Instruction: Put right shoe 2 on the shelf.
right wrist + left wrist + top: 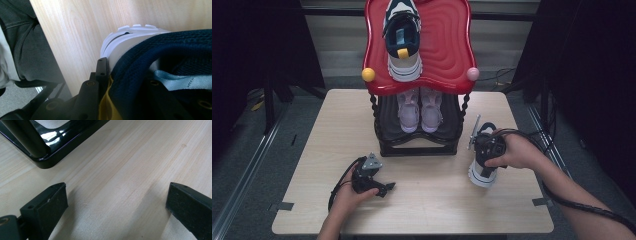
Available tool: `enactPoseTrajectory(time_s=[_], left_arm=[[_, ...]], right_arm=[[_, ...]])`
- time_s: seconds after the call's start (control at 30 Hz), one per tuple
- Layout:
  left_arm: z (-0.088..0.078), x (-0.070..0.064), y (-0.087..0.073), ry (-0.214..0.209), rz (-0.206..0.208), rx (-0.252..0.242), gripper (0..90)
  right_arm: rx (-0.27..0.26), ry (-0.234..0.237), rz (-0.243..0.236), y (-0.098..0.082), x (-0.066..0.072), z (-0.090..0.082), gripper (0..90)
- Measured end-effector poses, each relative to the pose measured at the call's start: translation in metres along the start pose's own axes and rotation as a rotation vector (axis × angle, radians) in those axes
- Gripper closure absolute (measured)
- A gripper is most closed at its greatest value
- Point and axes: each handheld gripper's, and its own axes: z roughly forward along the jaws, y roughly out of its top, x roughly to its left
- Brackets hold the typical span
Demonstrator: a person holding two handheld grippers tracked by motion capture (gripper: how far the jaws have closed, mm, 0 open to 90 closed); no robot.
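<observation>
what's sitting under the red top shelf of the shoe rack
A pair of pink sneakers stands side by side on the black lower shelf. The red top shelf covers their heels and the shelf's back.

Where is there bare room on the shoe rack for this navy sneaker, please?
The red top shelf is bare to the right of the matching navy sneaker. The lower shelf is crowded in the middle by the pink pair, leaving narrow strips either side.
</observation>
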Motion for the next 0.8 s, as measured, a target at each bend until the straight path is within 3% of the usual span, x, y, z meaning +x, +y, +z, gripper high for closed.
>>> enactPoseTrajectory(time_s=[0.33, 0.4, 0.67, 0.8], left_arm=[[0.0, 0.0, 0.0, -0.002, 0.001, 0.004, 3.1], [0.0, 0.0, 0.0, -0.001, 0.001, 0.004, 3.1], [0.0, 0.0, 0.0, -0.002, 0.001, 0.003, 3.2], [0.0, 0.0, 0.0, -0.01, -0.001, 0.01, 3.2]], right_arm=[[-0.023, -0.037, -0.007, -0.002, 0.013, -0.051, 74.7], [-0.017, -0.042, 0.012, -0.002, 0.018, -0.061, 74.7], [-0.059, -0.067, -0.043, -0.001, 0.03, -0.102, 74.7], [-0.06, -0.069, -0.046, 0.0, 0.035, -0.122, 74.8]])
